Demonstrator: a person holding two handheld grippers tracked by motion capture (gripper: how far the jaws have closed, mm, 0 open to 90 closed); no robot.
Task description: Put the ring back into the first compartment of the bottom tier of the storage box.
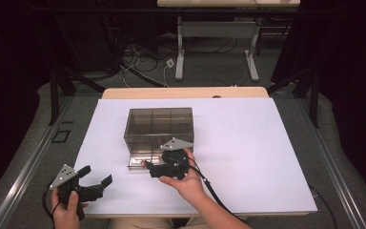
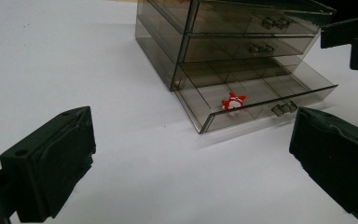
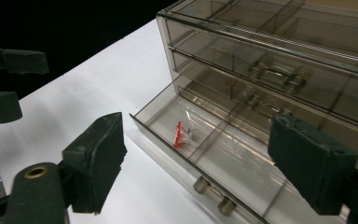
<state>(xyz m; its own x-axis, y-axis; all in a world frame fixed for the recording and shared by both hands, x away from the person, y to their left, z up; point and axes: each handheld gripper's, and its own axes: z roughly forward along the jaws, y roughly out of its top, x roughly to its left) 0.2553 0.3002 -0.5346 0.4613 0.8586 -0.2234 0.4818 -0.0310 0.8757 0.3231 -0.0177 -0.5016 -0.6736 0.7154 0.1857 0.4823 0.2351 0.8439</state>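
- Just beyond the right gripper (image 3: 196, 154)'s parted, empty fingers: the bottom drawer (image 3: 223, 163), pulled out, holding a red piece (image 3: 179, 135).
- Left gripper (image 1: 95, 187): fingers apart, empty, well short of the drawer.

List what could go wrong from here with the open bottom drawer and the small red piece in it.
1. The bottom drawer is pulled far out of the clear drawer box; a bump from the right gripper hovering over its front might tip it or drag the box.
2. The red piece lies close to the front wall; a quick push to close could make it slide or jump.
3. The right gripper's jaws are open with nothing between them, so a careless closing could catch the drawer handle.
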